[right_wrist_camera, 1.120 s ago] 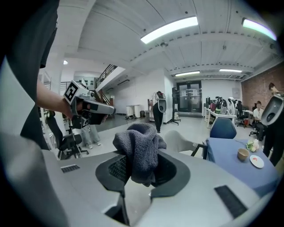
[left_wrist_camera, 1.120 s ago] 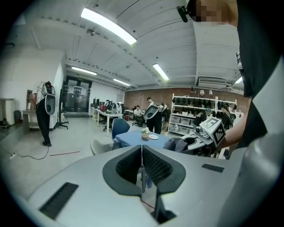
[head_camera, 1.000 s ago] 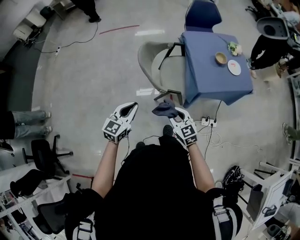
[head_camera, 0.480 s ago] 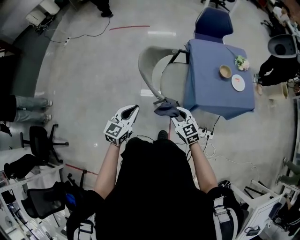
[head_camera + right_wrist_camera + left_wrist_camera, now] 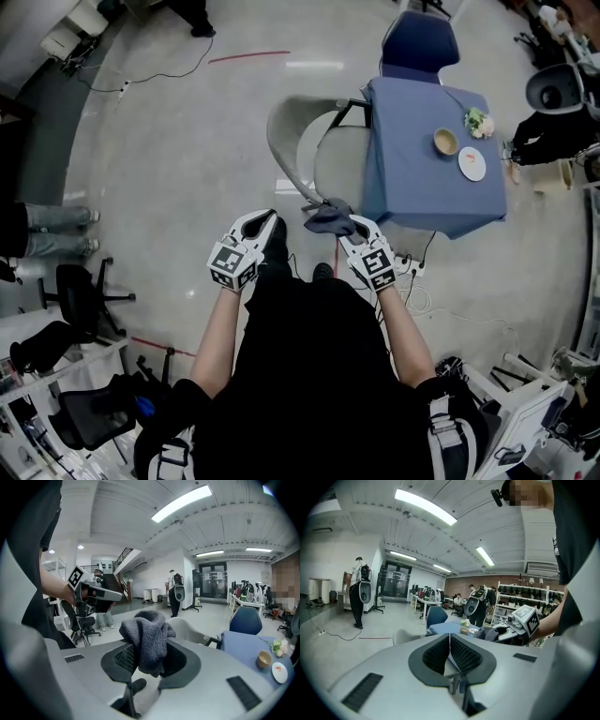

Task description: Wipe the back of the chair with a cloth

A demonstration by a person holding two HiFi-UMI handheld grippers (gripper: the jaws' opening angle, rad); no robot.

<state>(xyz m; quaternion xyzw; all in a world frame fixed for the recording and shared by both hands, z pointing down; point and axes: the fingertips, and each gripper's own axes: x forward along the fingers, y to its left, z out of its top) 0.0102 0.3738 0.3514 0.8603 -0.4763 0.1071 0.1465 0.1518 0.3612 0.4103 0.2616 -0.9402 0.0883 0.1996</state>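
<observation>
A beige chair (image 5: 302,142) stands at the left side of the blue-clothed table (image 5: 424,178); its curved back (image 5: 277,150) faces me. The chair also shows pale in the right gripper view (image 5: 190,628) and in the left gripper view (image 5: 404,635). My right gripper (image 5: 349,228) is shut on a dark grey cloth (image 5: 329,217), which bunches up between its jaws (image 5: 146,640), just short of the chair's near corner. My left gripper (image 5: 260,221) is held beside it, a little to the left, its jaws closed together with nothing between them (image 5: 449,652).
On the table sit a bowl (image 5: 444,142), a plate (image 5: 472,163) and a small flower bunch (image 5: 476,122). A blue chair (image 5: 419,42) stands behind the table. Cables and a power strip (image 5: 405,267) lie on the floor by my right. People stand at the edges; black office chairs (image 5: 80,291) at left.
The view has shifted slightly; the chair and table lie a little further left and down in view. Both grippers keep their places in front of me, the right still holding the cloth.
</observation>
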